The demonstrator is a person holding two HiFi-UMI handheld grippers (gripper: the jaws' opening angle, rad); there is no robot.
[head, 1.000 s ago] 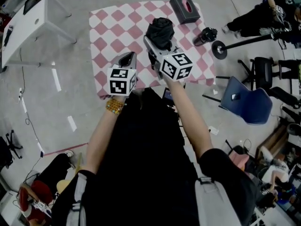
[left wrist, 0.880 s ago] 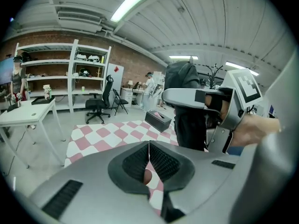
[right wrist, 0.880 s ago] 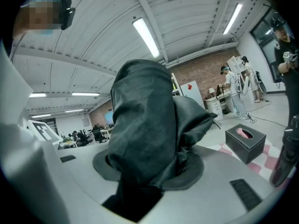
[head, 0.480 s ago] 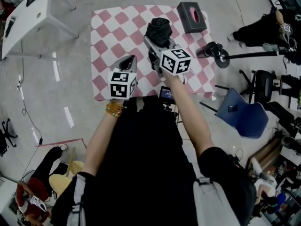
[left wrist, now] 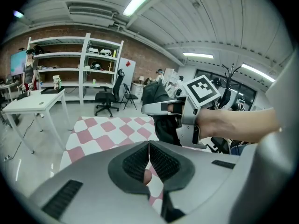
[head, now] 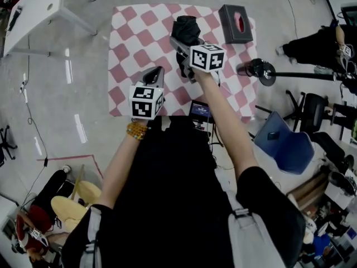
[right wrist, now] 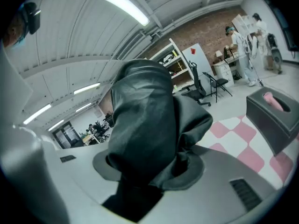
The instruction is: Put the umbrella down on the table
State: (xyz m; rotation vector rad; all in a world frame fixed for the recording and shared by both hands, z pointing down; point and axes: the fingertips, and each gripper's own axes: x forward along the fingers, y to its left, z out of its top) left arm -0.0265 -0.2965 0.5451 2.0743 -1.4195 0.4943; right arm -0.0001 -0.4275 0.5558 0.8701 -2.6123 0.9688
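**Hanging over the square table in pink-and-white checked cloth, a black folded fabric umbrella on end: tip-over the main worry**

Biggest risk, judged: if let go as it stands, the umbrella topples instead of lying down. The fall could carry it off the table's far edge or roll it across the loose cloth. Cause: a tall narrow bundle on a small foot, with no support once released.

Next risk: a knock against the dark grey rectangular tissue box, pink tissue showing, which sits near on the right at the far corner.

Lesser risk: the grip looks to be on soft bunched fabric, so the bundle may slide or sag in the jaws when tilted.

Position: the umbrella is over the far half of the cloth. Its lower end is hidden behind the body of the left gripper in the left gripper view, so contact with the cloth cannot be told.

Axis: near upright. In the left gripper view it rises above and hangs below the right gripper. From the head view it shows almost end-on. The bunched canopy end is up; the handle is not visible. It likely wants laying over flat before release.

Right gripper: jaws spread wide and clamped on the umbrella's middle, fabric bulging over them.

Left gripper: jaws together with nothing between, over the near part of the cloth, apart from the umbrella.
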